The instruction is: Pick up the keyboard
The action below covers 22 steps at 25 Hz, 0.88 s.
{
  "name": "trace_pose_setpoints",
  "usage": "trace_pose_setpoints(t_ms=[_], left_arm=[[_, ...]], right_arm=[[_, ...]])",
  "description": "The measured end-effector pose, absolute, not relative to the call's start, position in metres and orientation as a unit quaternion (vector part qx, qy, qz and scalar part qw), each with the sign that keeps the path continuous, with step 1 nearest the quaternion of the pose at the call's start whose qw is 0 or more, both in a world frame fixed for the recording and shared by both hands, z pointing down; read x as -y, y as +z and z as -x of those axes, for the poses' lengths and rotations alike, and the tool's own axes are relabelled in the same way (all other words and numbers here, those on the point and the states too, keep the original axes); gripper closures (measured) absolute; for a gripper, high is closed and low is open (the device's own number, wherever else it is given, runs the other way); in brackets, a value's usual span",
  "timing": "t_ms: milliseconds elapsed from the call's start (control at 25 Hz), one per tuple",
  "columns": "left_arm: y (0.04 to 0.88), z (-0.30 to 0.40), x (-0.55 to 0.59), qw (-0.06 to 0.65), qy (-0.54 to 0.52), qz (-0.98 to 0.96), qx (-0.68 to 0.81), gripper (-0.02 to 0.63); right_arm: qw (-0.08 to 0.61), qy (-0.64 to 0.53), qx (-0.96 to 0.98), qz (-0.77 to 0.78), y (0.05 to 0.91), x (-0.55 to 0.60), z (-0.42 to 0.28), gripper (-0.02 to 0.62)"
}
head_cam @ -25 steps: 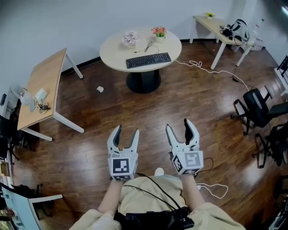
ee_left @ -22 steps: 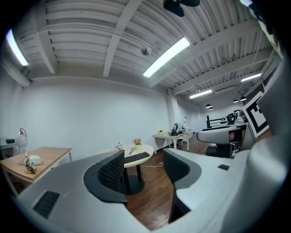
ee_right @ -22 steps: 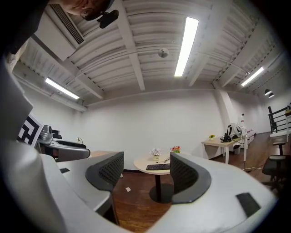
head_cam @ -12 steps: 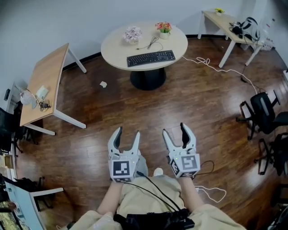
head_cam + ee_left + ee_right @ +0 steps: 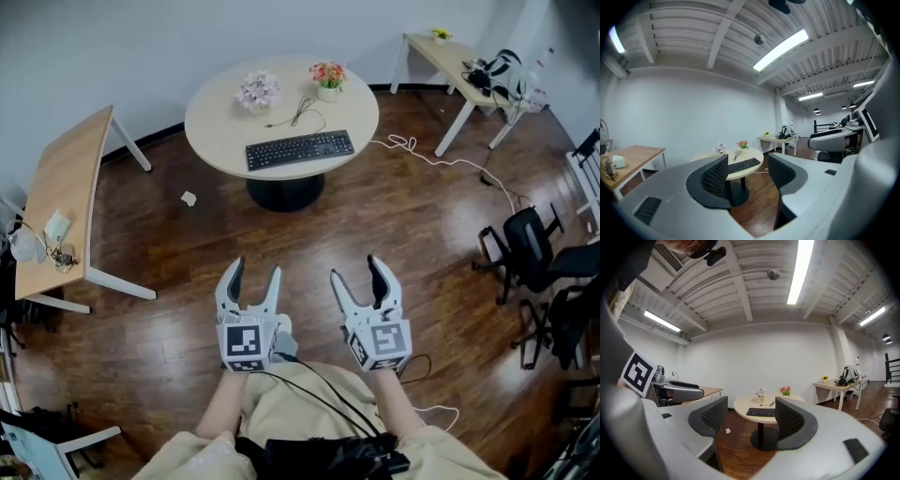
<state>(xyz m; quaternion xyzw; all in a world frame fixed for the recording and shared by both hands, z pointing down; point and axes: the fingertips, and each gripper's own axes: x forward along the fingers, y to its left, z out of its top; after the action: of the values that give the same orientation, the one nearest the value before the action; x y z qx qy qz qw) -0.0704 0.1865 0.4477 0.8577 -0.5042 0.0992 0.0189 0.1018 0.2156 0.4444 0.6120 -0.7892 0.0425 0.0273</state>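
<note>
A black keyboard (image 5: 300,149) lies on the round beige table (image 5: 216,112) at the far side of the room, beside two small flower pots (image 5: 328,75). It also shows far ahead in the left gripper view as the keyboard (image 5: 744,164) and in the right gripper view as the keyboard (image 5: 761,412). My left gripper (image 5: 255,270) and right gripper (image 5: 358,272) are held side by side over the wooden floor, well short of the table. Both stand open with nothing between their jaws. Each points roughly level towards the table.
A wooden desk (image 5: 56,187) with small items stands at the left, another desk (image 5: 450,56) at the back right. Black office chairs (image 5: 530,239) crowd the right side. A white cable (image 5: 441,159) runs across the floor, and a crumpled paper (image 5: 188,198) lies near the table's foot.
Both grippers and the head have moved forward towards the round table, which now sits nearer and lower in the head view. The jaws look unchanged.
</note>
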Motion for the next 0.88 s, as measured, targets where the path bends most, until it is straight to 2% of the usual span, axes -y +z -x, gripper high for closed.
trace_pose_setpoints(t_ms=[320, 560, 880], left_arm=[[0.438, 0.087, -0.073, 0.019, 0.084, -0.881, 0.466, 0.353], [0.453, 0.110, -0.023, 0.055, 0.079, -0.870, 0.483, 0.353], [0.476, 0.104, 0.041, 0.067, 0.099, -0.851, 0.511, 0.353]], right_arm=[[0.031, 0.046, 0.769, -0.637, 0.436, -0.107, -0.082, 0.273], [0.052, 0.054, 0.782, -0.619, 0.452, -0.056, -0.058, 0.273], [0.051, 0.073, 0.805, -0.587, 0.475, 0.031, -0.068, 0.273]])
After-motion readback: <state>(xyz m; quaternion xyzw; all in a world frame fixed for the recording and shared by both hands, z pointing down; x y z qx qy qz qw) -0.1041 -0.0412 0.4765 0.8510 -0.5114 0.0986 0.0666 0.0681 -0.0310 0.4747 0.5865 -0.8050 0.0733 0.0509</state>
